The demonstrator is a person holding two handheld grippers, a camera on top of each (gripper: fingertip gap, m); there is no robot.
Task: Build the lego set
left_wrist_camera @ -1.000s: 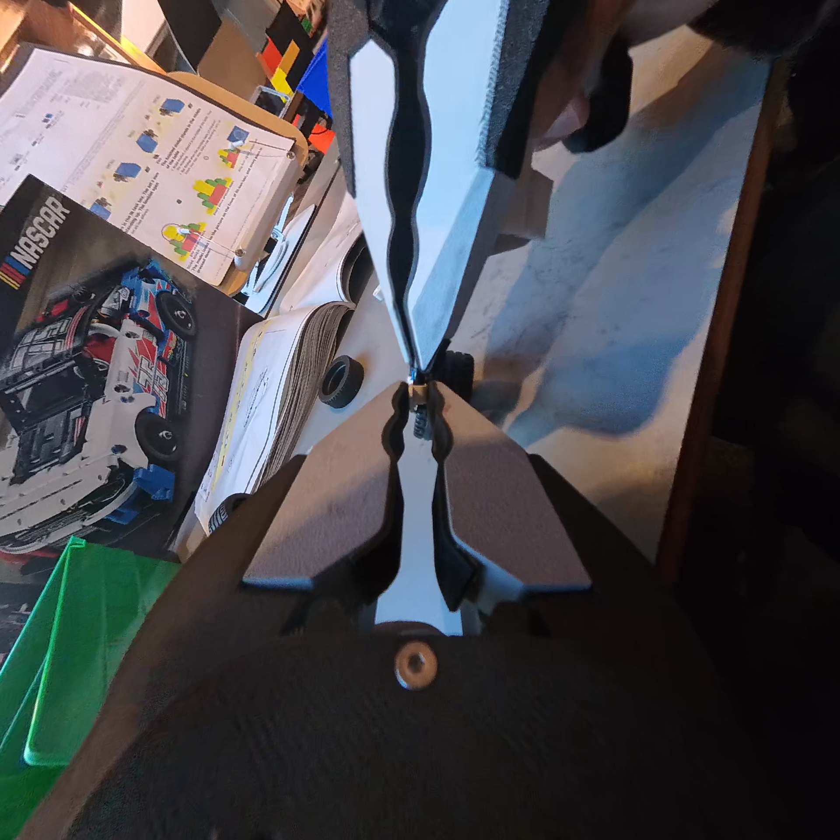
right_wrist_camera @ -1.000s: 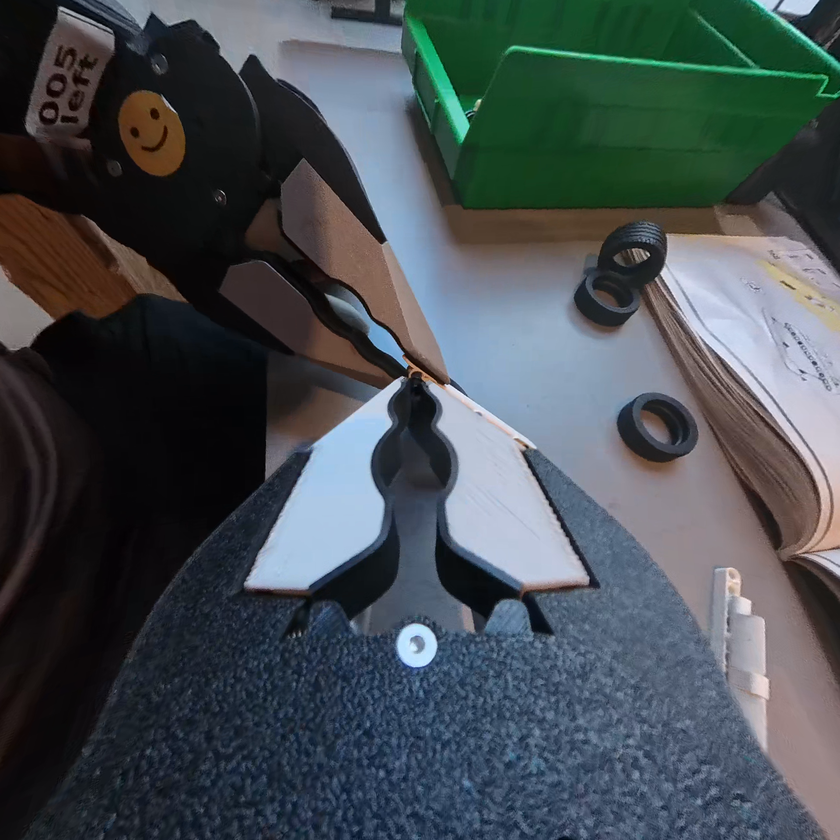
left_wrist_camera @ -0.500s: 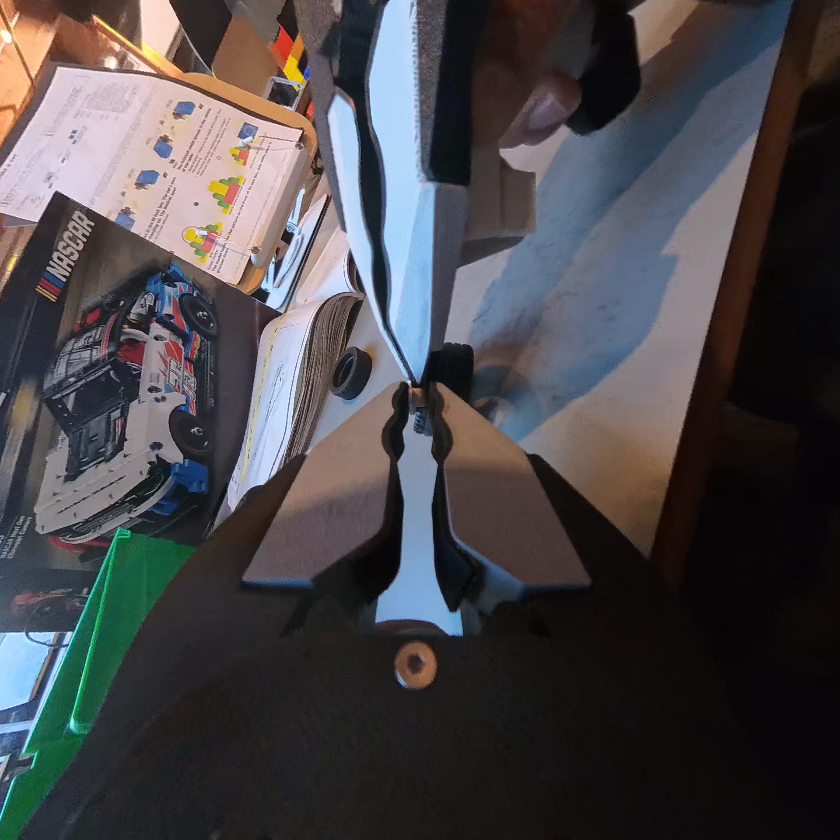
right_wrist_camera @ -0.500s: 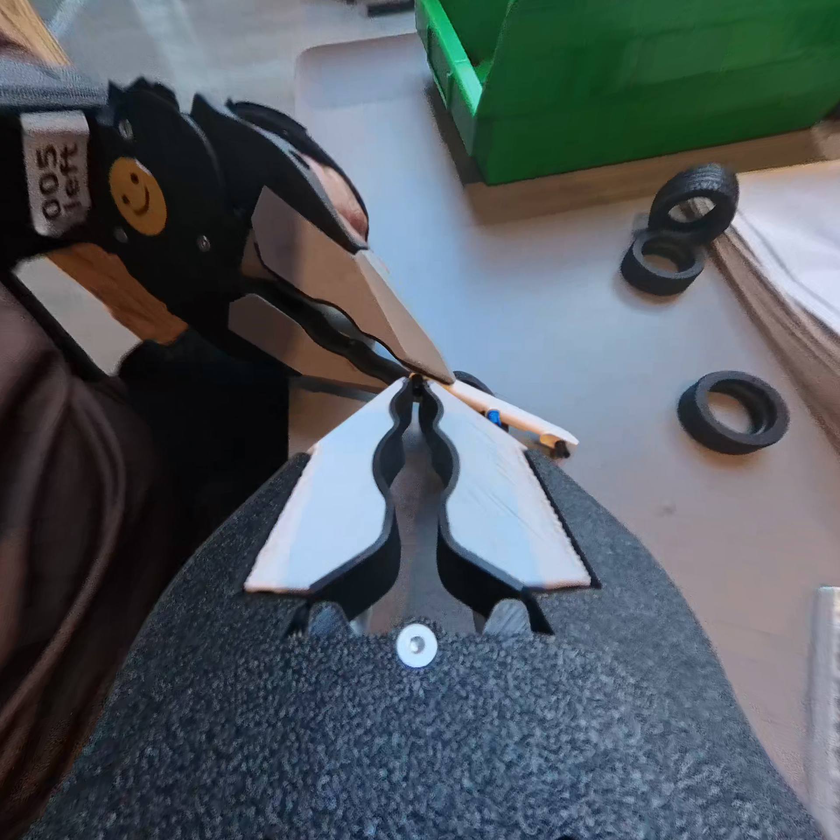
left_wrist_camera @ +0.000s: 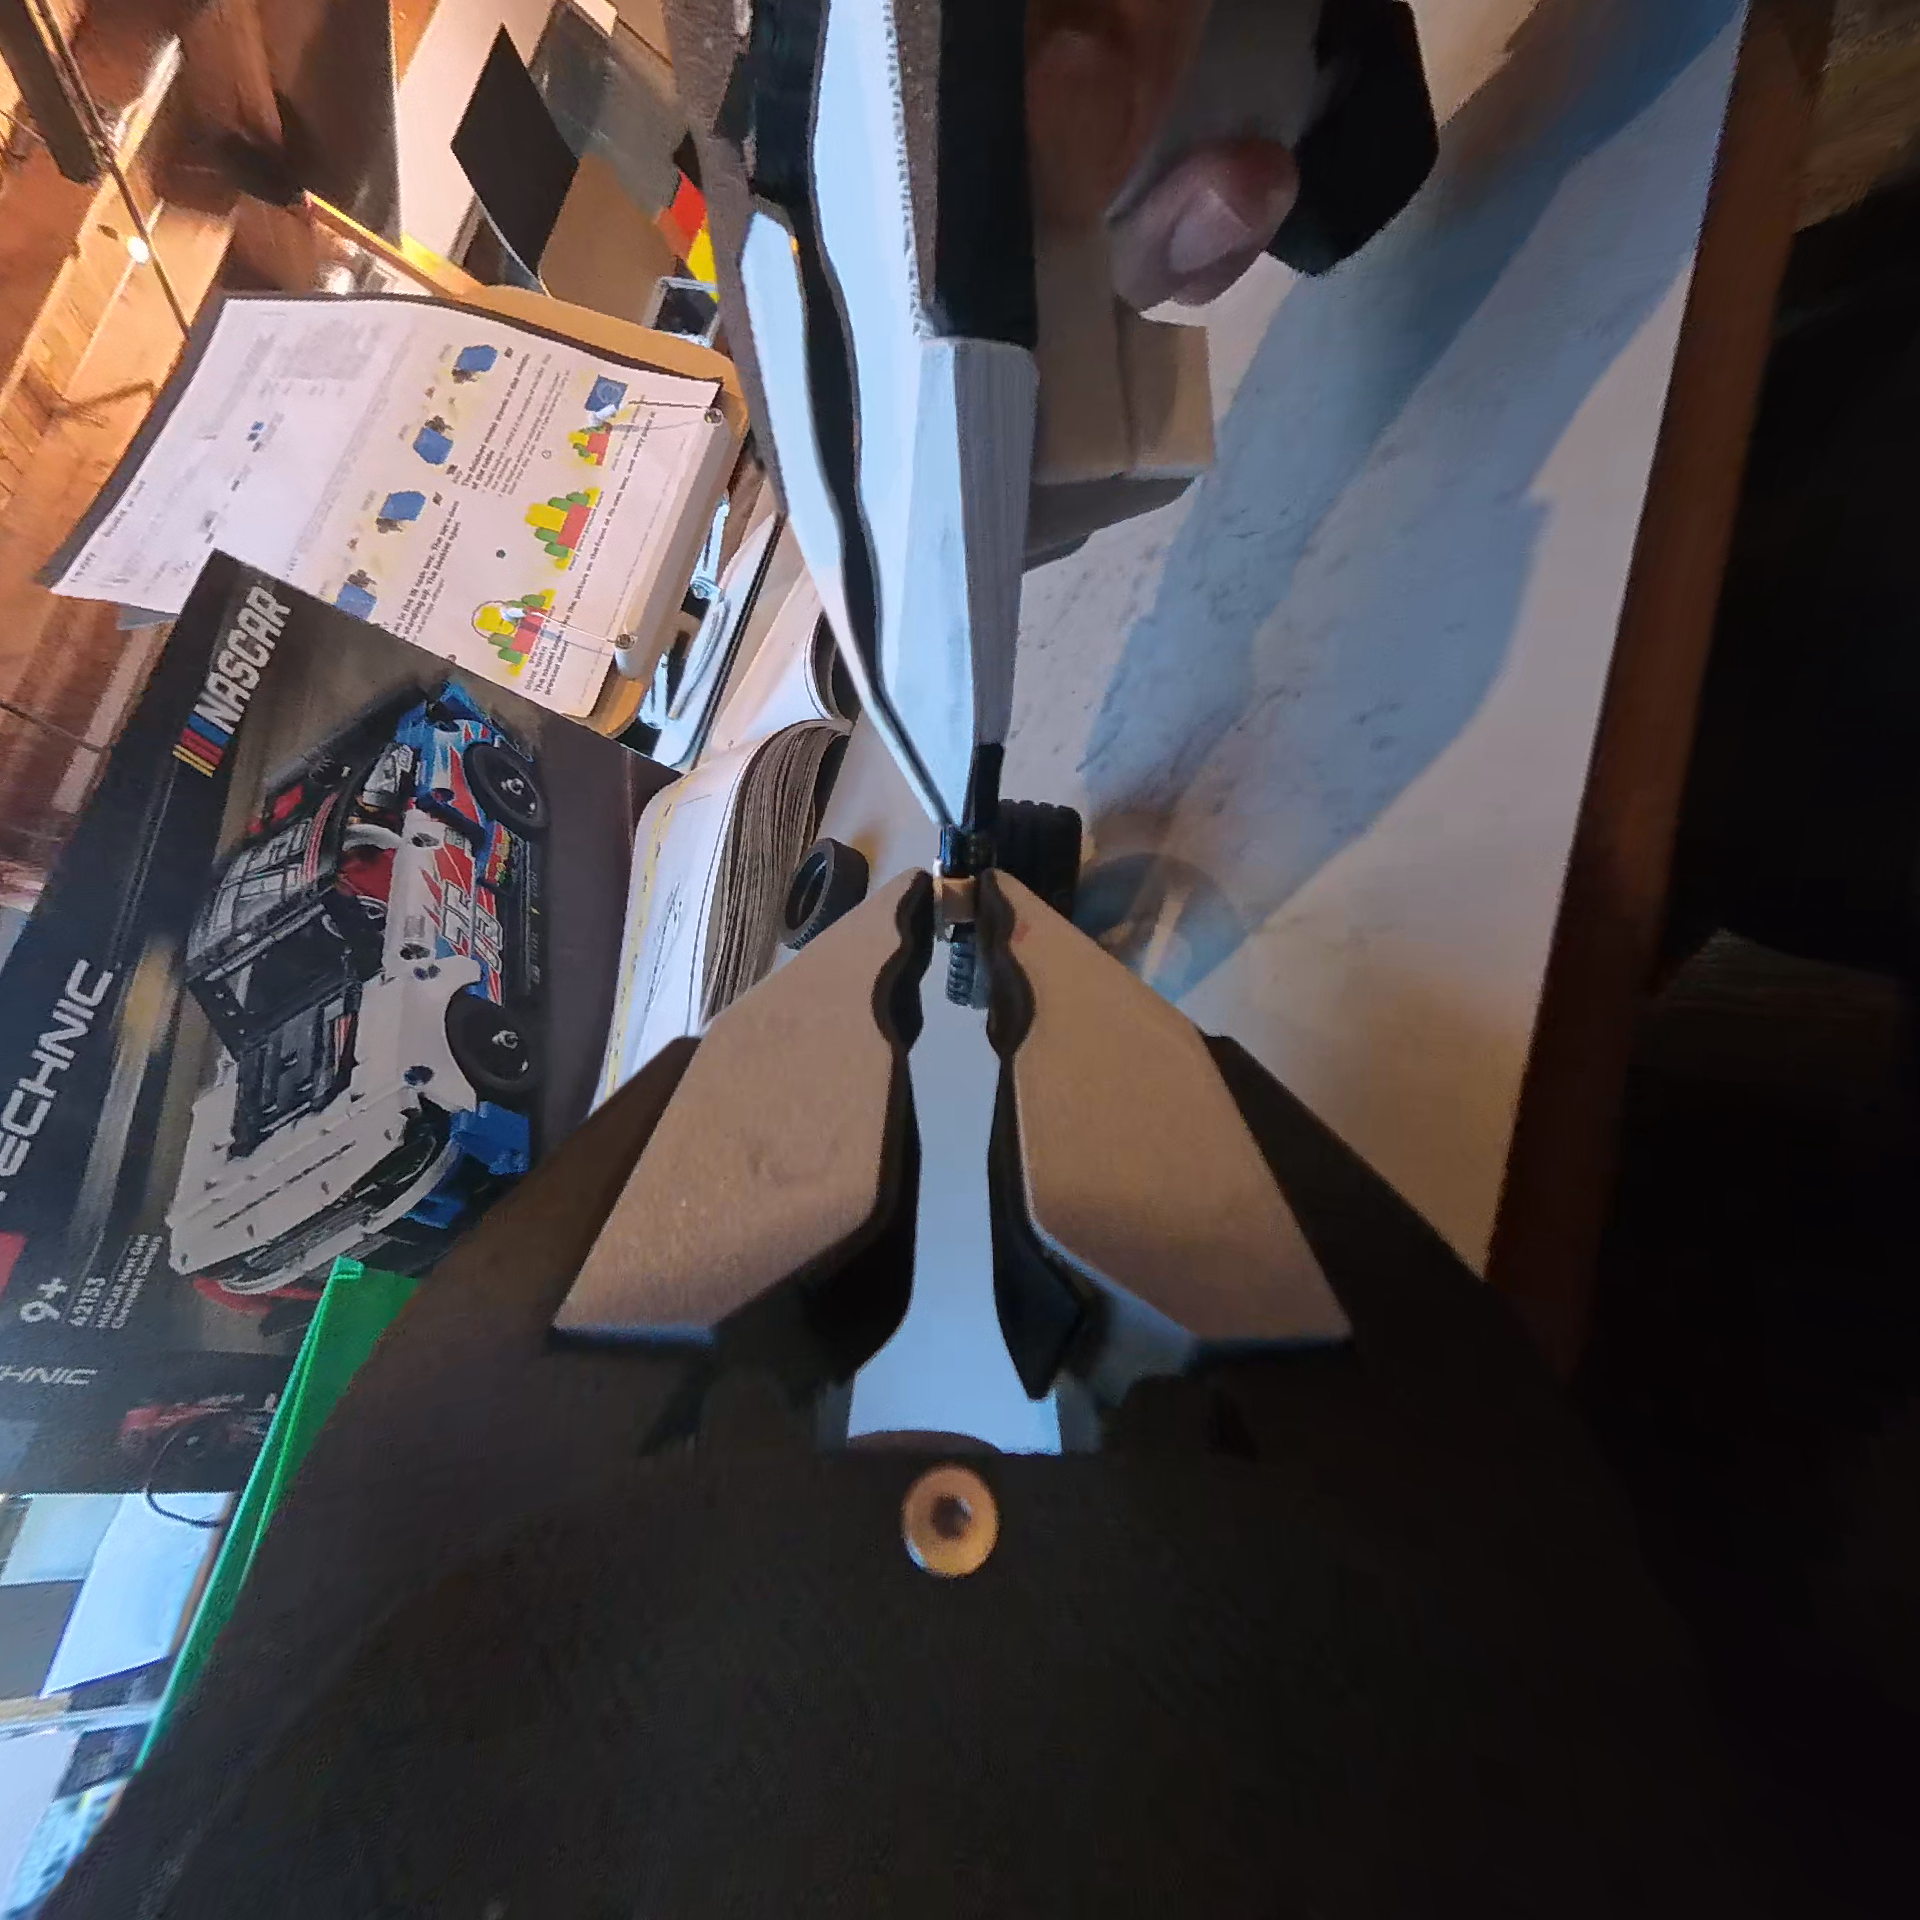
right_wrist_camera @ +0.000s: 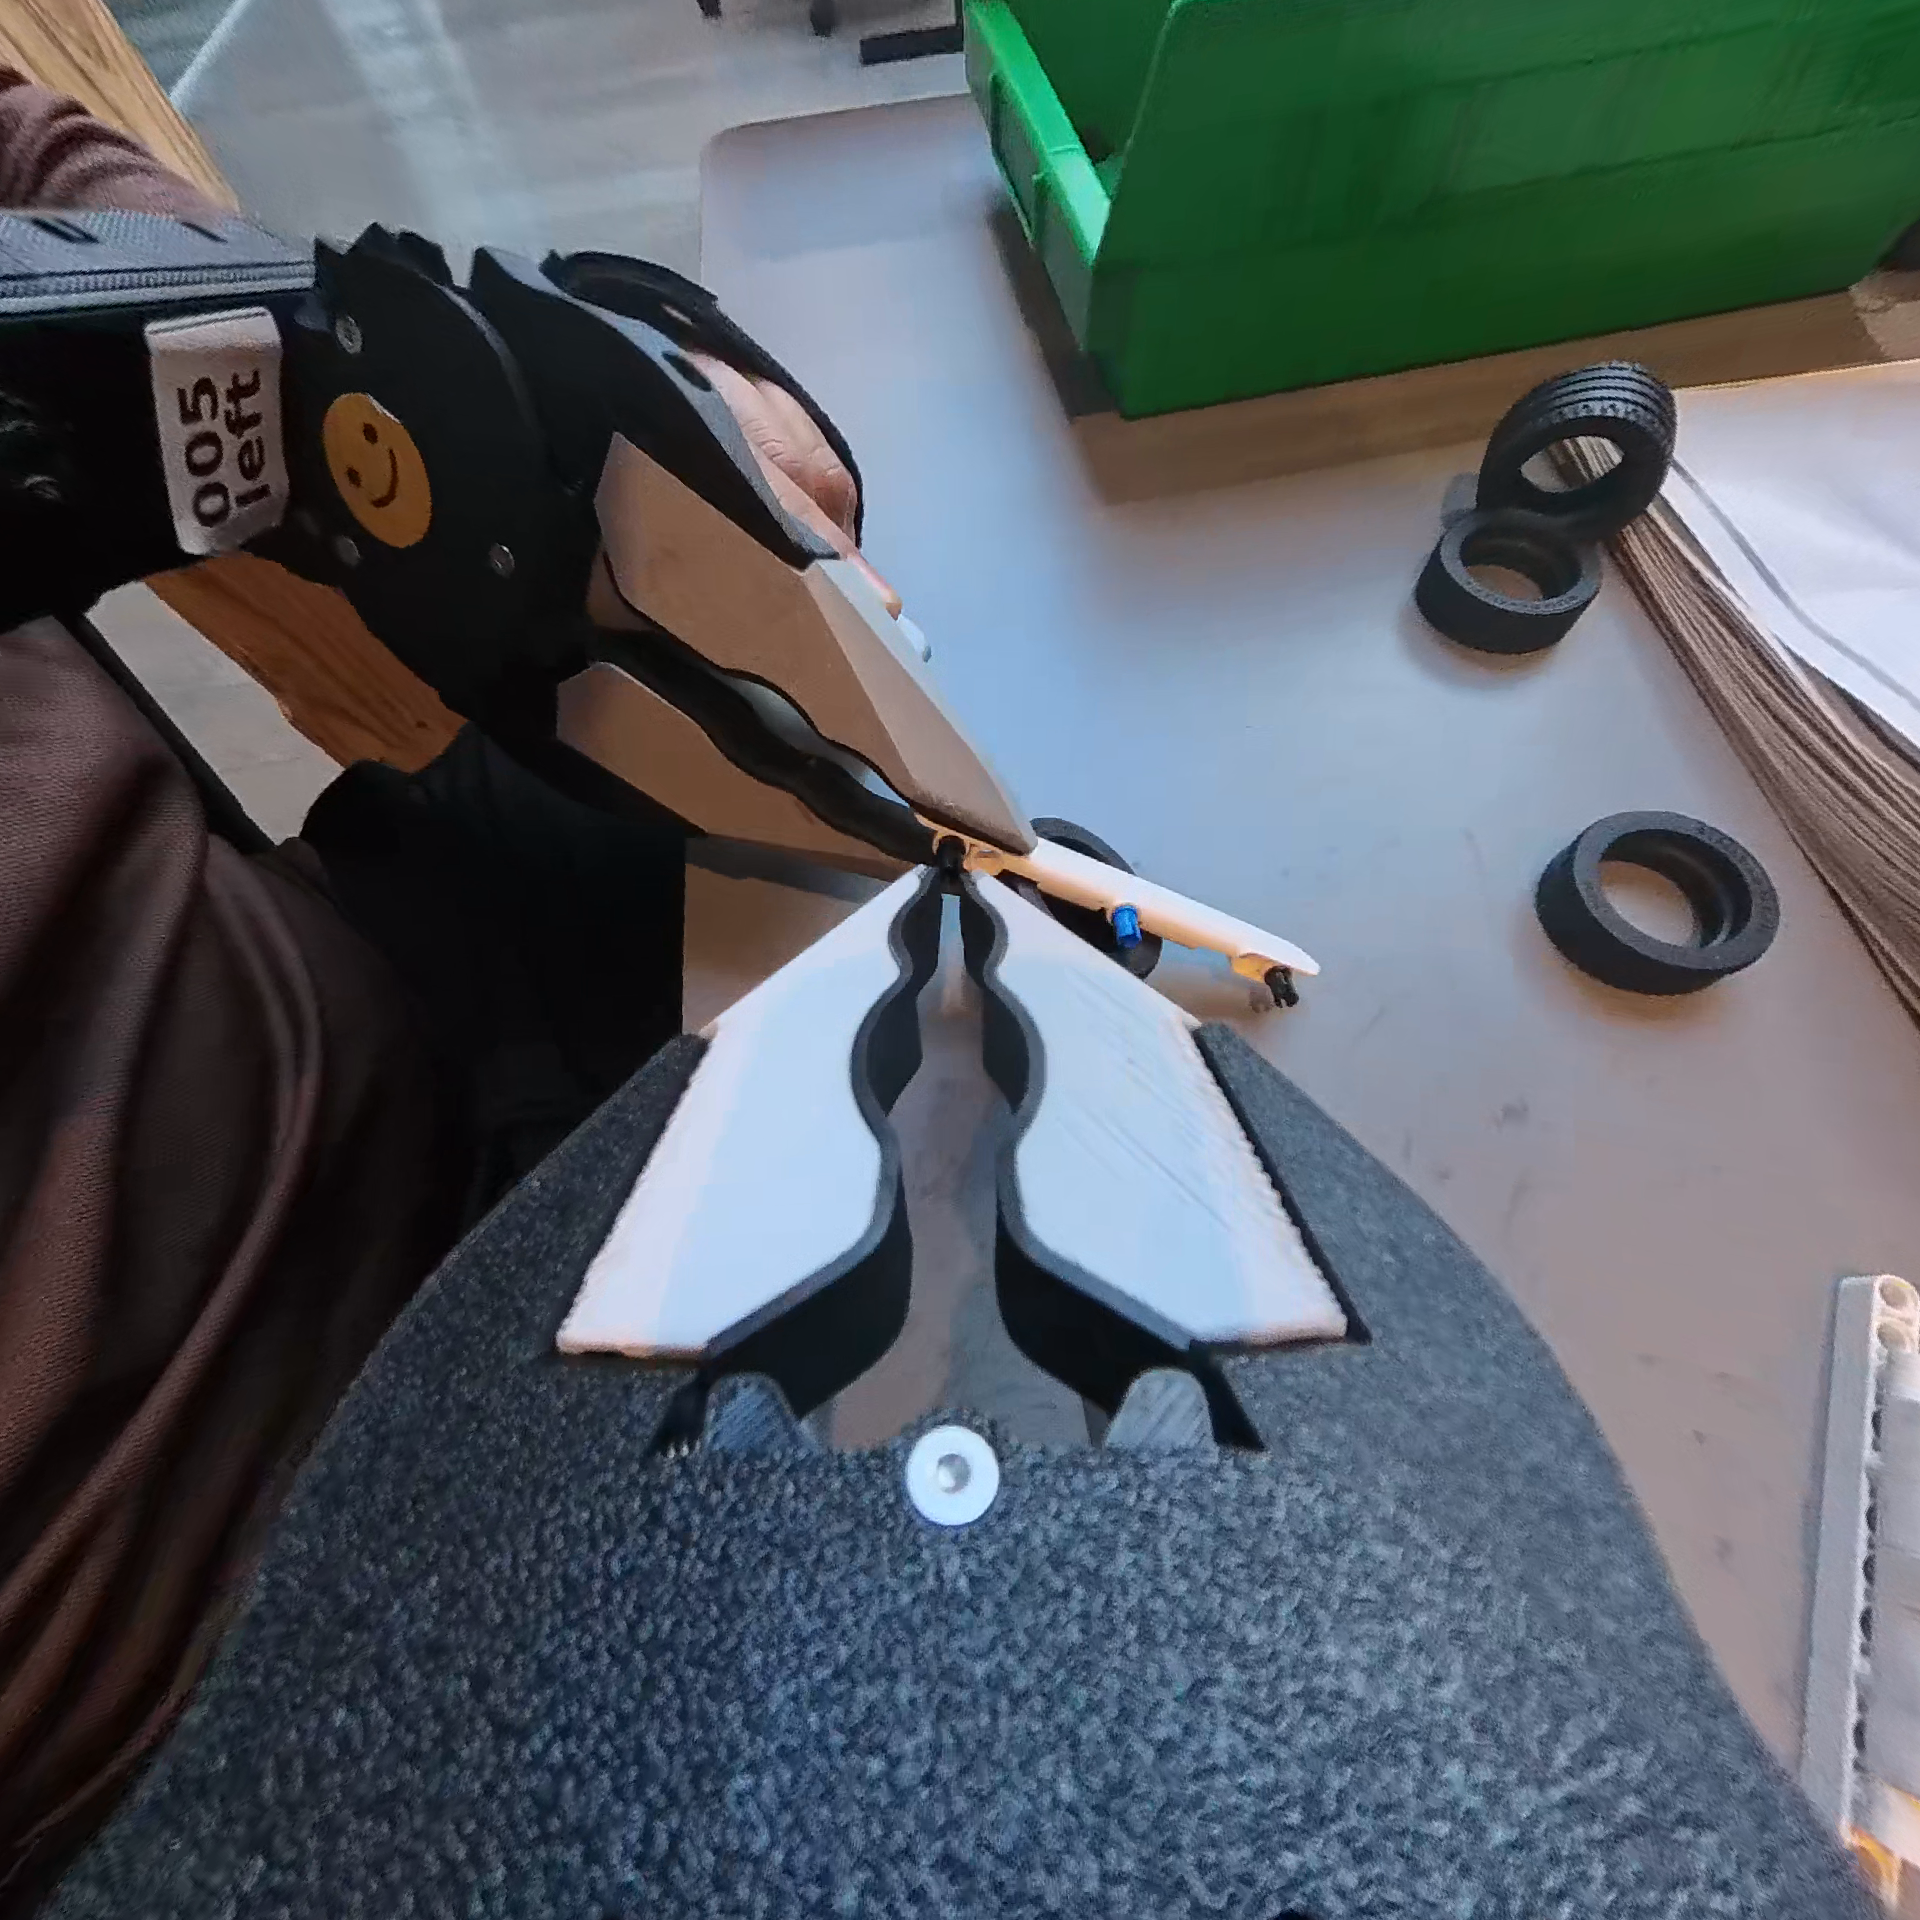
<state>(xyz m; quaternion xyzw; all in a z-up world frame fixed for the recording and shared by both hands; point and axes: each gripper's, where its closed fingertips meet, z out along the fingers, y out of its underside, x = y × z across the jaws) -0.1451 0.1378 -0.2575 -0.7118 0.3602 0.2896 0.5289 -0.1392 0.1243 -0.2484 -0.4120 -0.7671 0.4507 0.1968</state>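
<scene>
Pin [right_wrist_camera: 948,854], small and black, sat pinched in the right gripper [right_wrist_camera: 945,883], meeting the end of a white beam [right_wrist_camera: 1164,912] clamped by the left gripper [right_wrist_camera: 961,831] above the table [right_wrist_camera: 1299,727]. Any tilt could have jammed or dropped it.

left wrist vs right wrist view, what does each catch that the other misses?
Left wrist only: the set's box and a printed sheet behind it.
Right wrist only: the white beam with a blue pin, held by the left gripper, and a white part lying at the table's right.
Both: green bin, open manual, loose black tyres, and the right gripper meeting the left tip to tip.
</scene>
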